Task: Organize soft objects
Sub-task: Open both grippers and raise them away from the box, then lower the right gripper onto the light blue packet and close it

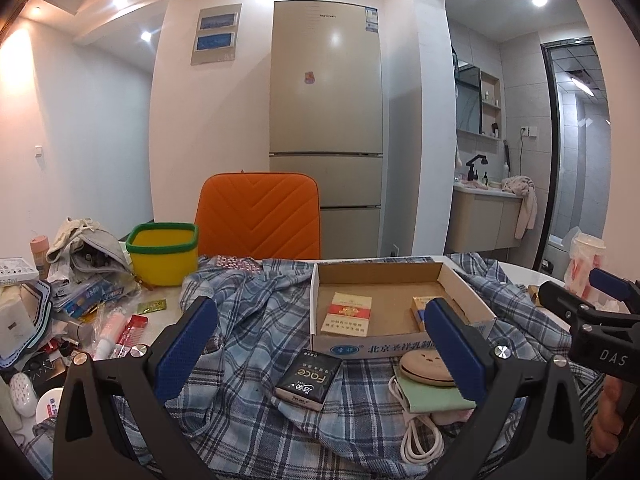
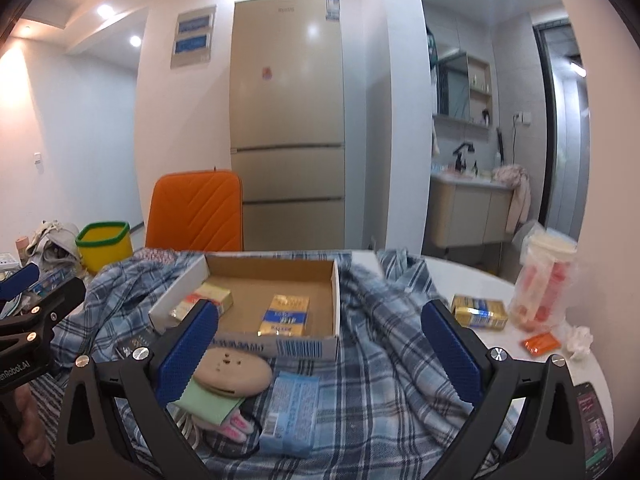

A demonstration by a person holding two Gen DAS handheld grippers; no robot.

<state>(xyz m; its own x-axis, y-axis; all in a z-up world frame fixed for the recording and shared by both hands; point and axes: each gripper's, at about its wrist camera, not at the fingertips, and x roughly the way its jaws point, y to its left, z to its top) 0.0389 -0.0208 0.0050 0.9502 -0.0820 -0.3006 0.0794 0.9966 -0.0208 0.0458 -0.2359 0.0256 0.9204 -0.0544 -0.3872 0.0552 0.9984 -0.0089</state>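
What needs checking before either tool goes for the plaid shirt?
1. Left tool open: ok.
2. Right tool open: ok.
3. Plaid shirt free of load: not ok; cardboard box, black tissue pack, tan round case and blue packet sit on it.
4. White cable clear of cloth: not ok, it lies on it.
5. Bare shirt edge to grip: cannot tell.

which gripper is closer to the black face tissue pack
Left. The black tissue pack lies on the plaid shirt between the open left gripper fingers; the right gripper sits farther right, over the blue packet.
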